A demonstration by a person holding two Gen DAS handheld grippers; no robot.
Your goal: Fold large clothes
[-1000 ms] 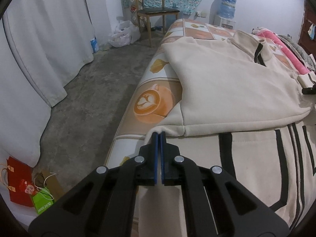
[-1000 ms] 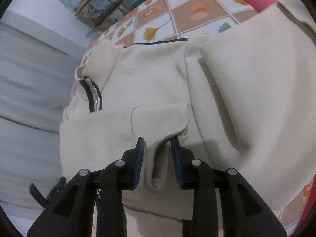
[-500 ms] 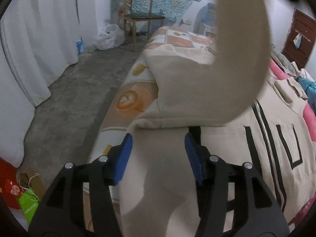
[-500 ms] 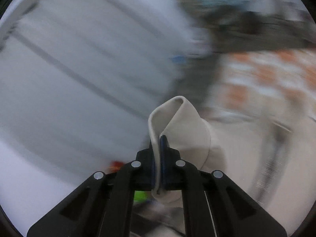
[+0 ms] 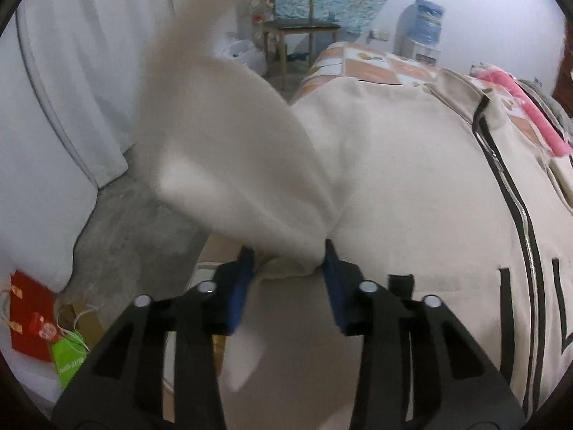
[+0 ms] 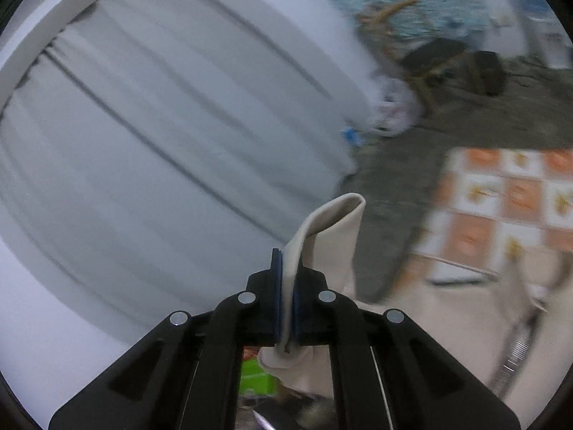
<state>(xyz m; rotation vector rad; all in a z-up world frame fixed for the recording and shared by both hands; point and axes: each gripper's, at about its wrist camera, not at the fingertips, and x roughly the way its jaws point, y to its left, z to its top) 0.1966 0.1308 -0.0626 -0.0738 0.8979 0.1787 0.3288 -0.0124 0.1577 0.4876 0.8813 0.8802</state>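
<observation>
A cream zip jacket (image 5: 412,186) with black stripes lies spread on the bed. Its sleeve (image 5: 215,125) is lifted and sweeps blurred across the left wrist view. My left gripper (image 5: 289,268) sits low at the jacket's near edge, its jaws closing, with a bunched fold (image 5: 290,261) at the base of the sleeve between the blue pads (image 5: 243,279). My right gripper (image 6: 286,261) is up in the air, shut on the sleeve's cuff (image 6: 322,229), which curls over above the jaws. The rest of the jacket (image 6: 447,322) shows blurred below it.
The bed's orange-and-white patterned sheet (image 5: 361,61) ends at its left edge above a concrete floor (image 5: 143,233). White curtains (image 5: 71,89) hang on the left. A wooden chair (image 5: 297,28) and a water dispenser (image 5: 422,25) stand at the back. Red and green paper bags (image 5: 39,322) sit on the floor. Pink cloth (image 5: 519,107) lies far right.
The right gripper shut on the sleeve's cuff and swung it up and over towards the curtain side. The left gripper went from shut to wide, then narrowed around the fold at the sleeve's base.
</observation>
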